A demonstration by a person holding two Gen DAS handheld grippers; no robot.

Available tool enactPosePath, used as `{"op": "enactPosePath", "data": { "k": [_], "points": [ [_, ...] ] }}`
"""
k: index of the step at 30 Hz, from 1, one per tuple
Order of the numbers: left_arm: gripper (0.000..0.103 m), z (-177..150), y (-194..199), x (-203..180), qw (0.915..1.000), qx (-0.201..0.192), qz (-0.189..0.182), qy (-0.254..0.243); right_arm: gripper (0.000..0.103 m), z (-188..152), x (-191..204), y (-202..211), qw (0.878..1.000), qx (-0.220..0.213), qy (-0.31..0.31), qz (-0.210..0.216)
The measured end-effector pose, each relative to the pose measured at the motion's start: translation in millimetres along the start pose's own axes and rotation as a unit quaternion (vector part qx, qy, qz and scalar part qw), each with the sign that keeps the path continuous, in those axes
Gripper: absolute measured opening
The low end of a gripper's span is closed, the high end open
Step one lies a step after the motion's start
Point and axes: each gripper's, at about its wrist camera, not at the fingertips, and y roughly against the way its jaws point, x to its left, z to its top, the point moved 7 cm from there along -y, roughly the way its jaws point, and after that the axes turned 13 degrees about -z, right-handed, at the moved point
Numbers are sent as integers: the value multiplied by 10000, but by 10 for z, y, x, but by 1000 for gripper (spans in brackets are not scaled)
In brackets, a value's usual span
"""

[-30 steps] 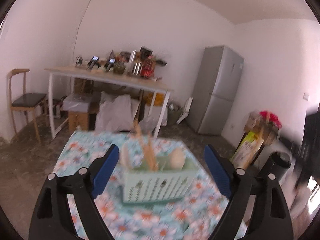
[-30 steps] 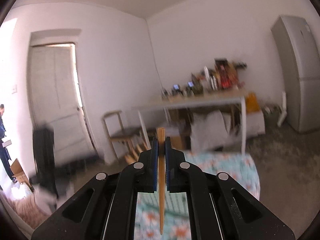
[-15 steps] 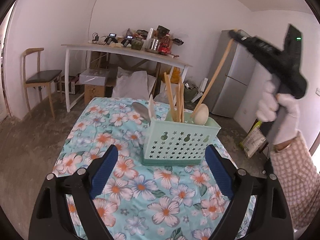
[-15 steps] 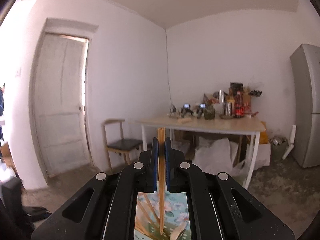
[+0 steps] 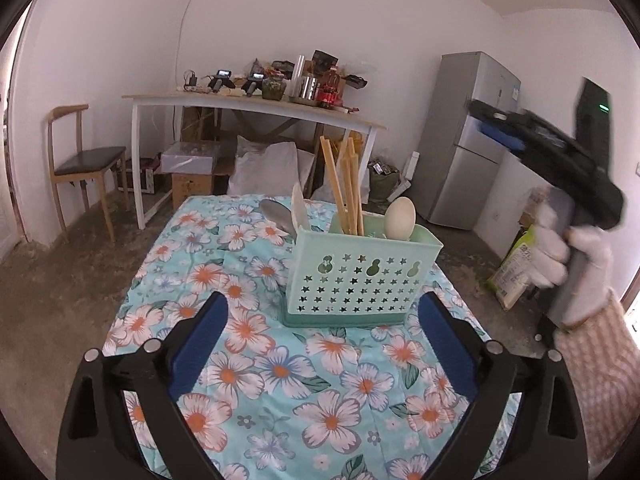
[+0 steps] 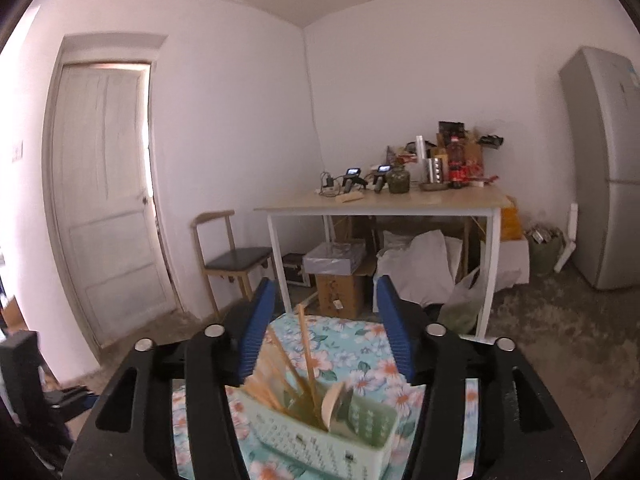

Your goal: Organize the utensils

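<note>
A mint green utensil basket point(image 5: 362, 276) stands on the floral tablecloth point(image 5: 240, 280). It holds several wooden chopsticks point(image 5: 346, 188), a wooden spoon point(image 5: 400, 213), a metal spoon point(image 5: 278, 214) and a white spoon point(image 5: 300, 210). My left gripper point(image 5: 323, 308) is just in front of the basket, its jaws opening wide with nothing gripped. My right gripper point(image 6: 325, 292) hangs above the basket point(image 6: 320, 436), its jaws opening. A chopstick point(image 6: 306, 344) stands loose in the basket below them, and the pads do not touch it. The left wrist view shows the right gripper point(image 5: 500, 128) held by a gloved hand point(image 5: 560, 256).
A white table point(image 5: 256, 100) with bottles and gear stands against the back wall, with boxes and bags beneath it. There is a wooden chair point(image 5: 84, 160) to its left, a grey fridge point(image 5: 468, 140) to the right and a white door point(image 6: 104, 200) on the left wall.
My right gripper has opened and let go of the chopstick, which now stands in the basket. My left gripper has sunk a little and opened wider.
</note>
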Motion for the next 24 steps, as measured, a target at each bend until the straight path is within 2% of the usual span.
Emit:
{"op": "enactPosePath", "data": {
  "k": [3,5,7,10,13,15,19,22,24],
  "points": [
    [97,25,1,-42,9997,-65,189,-111,65,-120,-118,209,9994,177,-264,-122],
    [97,45,-23,-90,9991,-23,296,-288,70,-272,-184,341,9977,437,-442,-254],
    [97,70,-40,-129,9980,37,414,-478,79,-432,-205,418,9949,725,-579,-388],
    [97,102,-46,-171,9948,97,681,-750,88,-685,-160,460,9886,1191,-559,-728],
    [97,58,-56,-134,9931,205,958,-651,91,-1050,-68,523,9771,1719,-356,-1198],
    [97,15,-71,-85,9931,261,1071,-411,92,-1299,-28,574,9641,2192,-401,-1447],
    [97,-134,-218,-38,9906,730,1155,-76,92,-1538,-19,657,9417,2773,-588,-1815],
    [97,-196,-202,-41,9891,771,1252,-83,92,-1588,-37,723,9349,2890,-502,-1999],
    [97,-189,-133,-37,9884,604,1395,48,92,-1539,-54,753,9352,2783,-501,-2130]
  ]
}}
